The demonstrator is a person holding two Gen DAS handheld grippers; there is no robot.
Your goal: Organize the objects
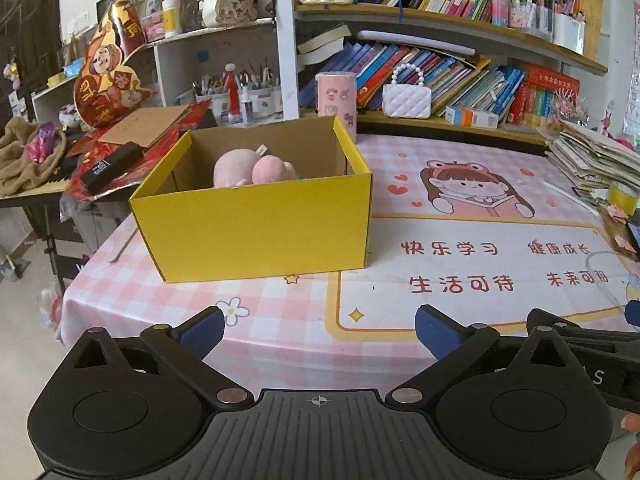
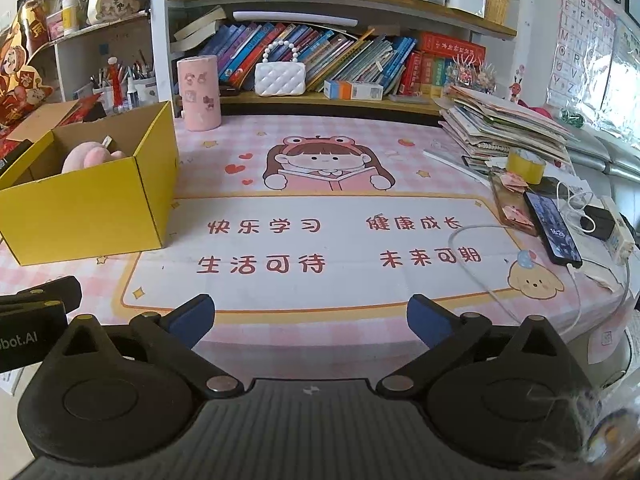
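A yellow cardboard box (image 1: 256, 224) stands open on the pink checked table mat (image 1: 400, 344). Inside it lies a pink plush toy (image 1: 250, 170), partly hidden by the box's front wall. The same box (image 2: 92, 204) and plush toy (image 2: 90, 158) show at the left of the right wrist view. My left gripper (image 1: 320, 330) hovers over the table's near edge, short of the box, open with nothing between its blue-padded fingers. My right gripper (image 2: 310, 318) is open too, empty, over the printed mat (image 2: 320, 240) to the right of the box.
A pink cylinder (image 2: 199, 94) stands behind the box. At the right lie a stack of papers (image 2: 504, 128), a yellow tape roll (image 2: 525, 166), a phone (image 2: 552, 226) with white cables and a power strip (image 2: 618, 232). Bookshelves (image 2: 340, 60) and a white handbag (image 2: 280, 76) line the back.
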